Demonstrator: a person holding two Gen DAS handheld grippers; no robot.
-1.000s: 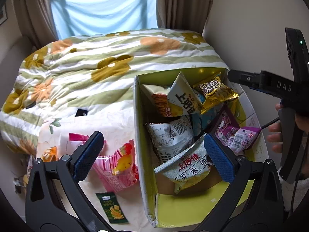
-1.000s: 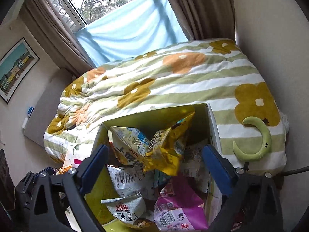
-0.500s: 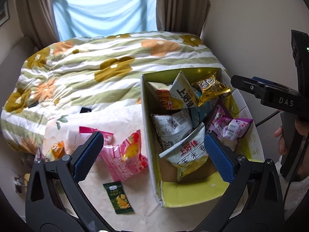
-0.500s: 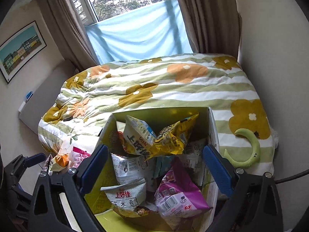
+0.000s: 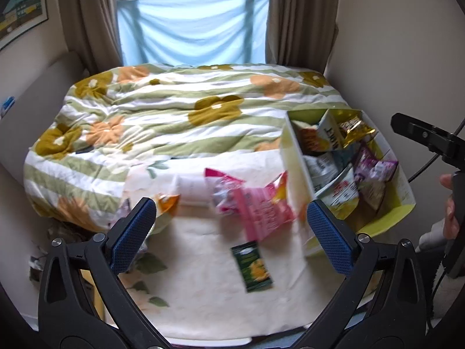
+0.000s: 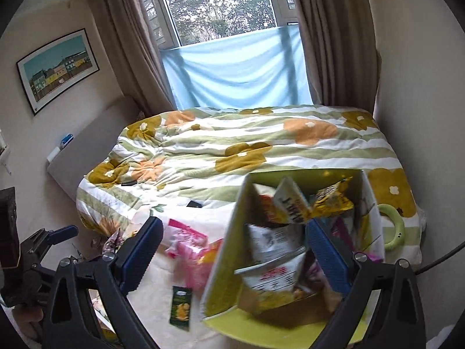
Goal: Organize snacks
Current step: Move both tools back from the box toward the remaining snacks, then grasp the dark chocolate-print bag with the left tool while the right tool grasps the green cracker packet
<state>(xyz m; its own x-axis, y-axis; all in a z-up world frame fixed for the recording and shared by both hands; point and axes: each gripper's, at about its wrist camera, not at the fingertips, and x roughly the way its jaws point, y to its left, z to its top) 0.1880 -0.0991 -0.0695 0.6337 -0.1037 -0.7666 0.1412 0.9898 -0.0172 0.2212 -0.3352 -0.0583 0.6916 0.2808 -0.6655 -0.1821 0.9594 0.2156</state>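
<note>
1. Left wrist view: the left gripper (image 5: 231, 234) has swung away from the box (image 5: 293, 157), which a second ago filled the middle of the frame and now sits off at about 2 o'clock. The claw is spread wide and holds nothing. Between its fingers now lie the loose snacks on the pale cloth (image 5: 203, 296): a pink bag (image 5: 261, 212) near centre, a small green packet (image 5: 252, 266) at roughly 5 o'clock of it, and an orange-tipped pack (image 5: 166, 202) over at 9 o'clock. The picture is a bit smeary, so it's mid-swing.

2. Same view: the right gripper's black body pokes in at 3 o'clock, with fingers of a hand (image 5: 449, 215) behind it.

3. Right wrist view: the right gripper (image 6: 232, 254) has pulled up and back from the box (image 6: 223, 264), which now sits lower right, stuffed with bags. Its claw is wide too, nothing in it. The pink bag (image 6: 191, 258) and green packet (image 6: 180, 305) show at 7 o'clock.

4. My read: the box part is paused and the leftovers on the cloth are next, probably the pink bag.
</note>
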